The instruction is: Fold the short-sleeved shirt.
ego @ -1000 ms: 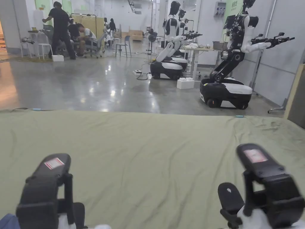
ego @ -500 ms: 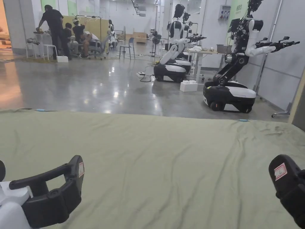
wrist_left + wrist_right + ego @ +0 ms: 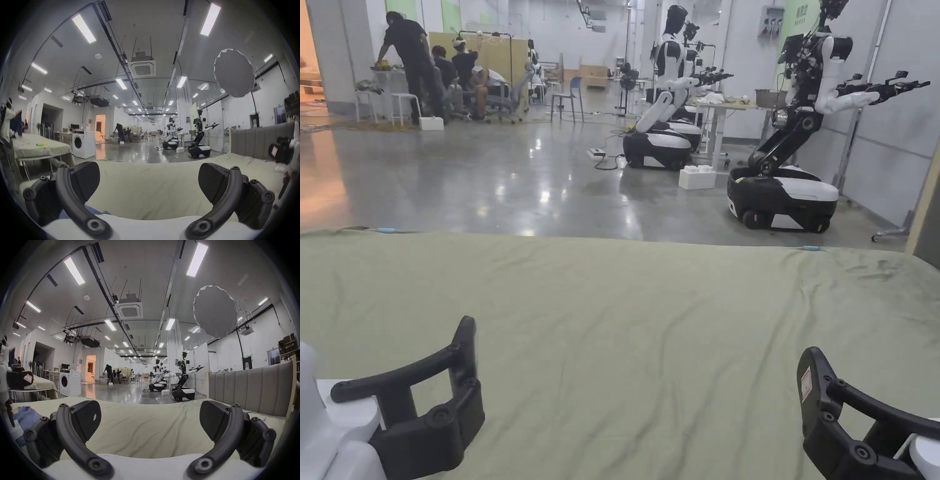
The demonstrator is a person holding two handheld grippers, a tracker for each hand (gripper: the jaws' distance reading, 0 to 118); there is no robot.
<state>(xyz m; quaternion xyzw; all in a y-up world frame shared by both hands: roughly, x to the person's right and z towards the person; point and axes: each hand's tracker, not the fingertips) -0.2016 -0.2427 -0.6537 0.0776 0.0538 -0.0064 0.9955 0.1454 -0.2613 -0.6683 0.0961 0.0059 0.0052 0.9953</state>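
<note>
- Well, from the head view I see a bed [image 3: 625, 300] under a pale green sheet, lightly creased, running across the whole lower frame.
- My left claw [image 3: 456, 375] sits at the bottom left corner and my right claw [image 3: 819, 400] at the bottom right, both low over the sheet and well apart. From this angle I cannot tell how wide either is open.
- Beyond the bed's far edge lies a glossy grey floor [image 3: 487, 181] with wheeled humanoid robots [image 3: 787, 125] on the right and a group of people [image 3: 444, 69] at the back left.
- On the left gripper view, the left claw [image 3: 148, 180] is spread wide, with bare green sheet between the jaws and nothing held.
- A small sliver of blue cloth [image 3: 90, 211] peeks out low down beside the left jaw, touching the sheet. Too little shows to make out its shape.
- The right claw [image 3: 279, 151] appears far off at the right edge, blurred.
- On the right gripper view, the right claw [image 3: 149, 417] is also wide open and empty over the sheet.
- The shirt [image 3: 27, 415] lies at the far left on the bed, a light blue, rumpled heap with soft folds; I cannot pick out sleeves or collar.
- Above it hangs the left claw [image 3: 19, 379], apart from the cloth, and a grey padded headboard [image 3: 250, 386] borders the bed on the right.
</note>
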